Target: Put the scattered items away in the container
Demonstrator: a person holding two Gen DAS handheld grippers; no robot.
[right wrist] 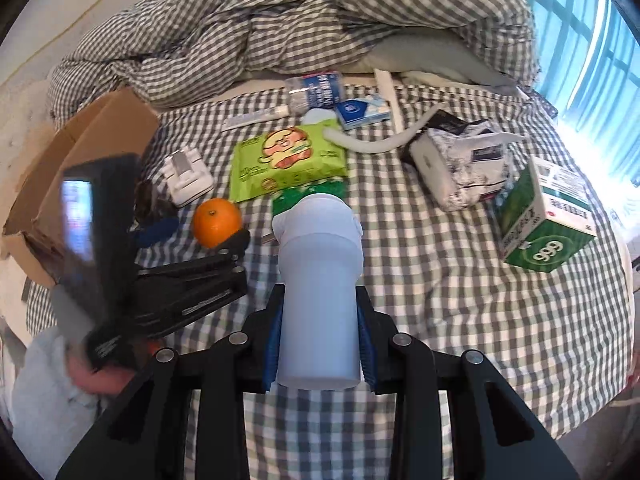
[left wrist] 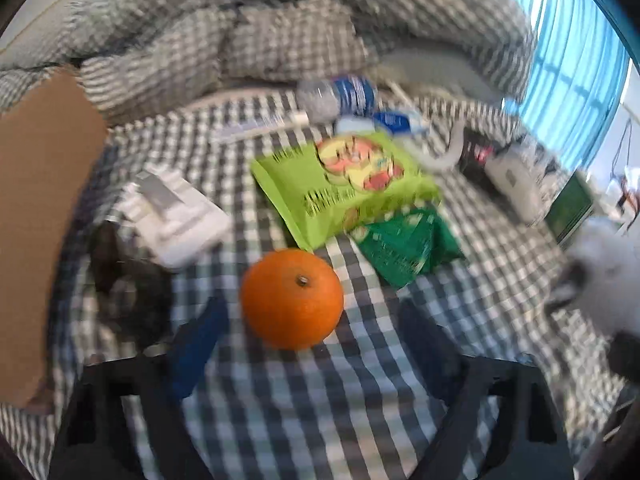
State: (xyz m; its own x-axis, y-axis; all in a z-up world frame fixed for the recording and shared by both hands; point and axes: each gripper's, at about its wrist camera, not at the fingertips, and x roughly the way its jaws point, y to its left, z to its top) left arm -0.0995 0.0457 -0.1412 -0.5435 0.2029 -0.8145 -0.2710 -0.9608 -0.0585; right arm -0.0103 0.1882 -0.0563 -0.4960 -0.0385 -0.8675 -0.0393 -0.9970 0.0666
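My left gripper [left wrist: 312, 344] is open, its blue-padded fingers on either side of an orange [left wrist: 292, 298] on the checked bedsheet; the view is blurred. It also shows in the right wrist view [right wrist: 200, 236] beside the orange [right wrist: 217, 222]. My right gripper [right wrist: 320, 344] is shut on a pale blue cup [right wrist: 320, 296] held above the bed. The cardboard box [right wrist: 92, 148] stands open at the left, also visible in the left wrist view [left wrist: 40, 208]. A green wipes pack [left wrist: 344, 184] lies behind the orange.
A white charger [right wrist: 188, 178], water bottle [right wrist: 316, 92], blue tissue pack [right wrist: 362, 110], toothpaste tube [right wrist: 256, 116], patterned tissue box [right wrist: 460, 160] and green-white carton [right wrist: 544, 220] lie on the bed. A bunched checked duvet [right wrist: 280, 20] fills the back. A window is at the right.
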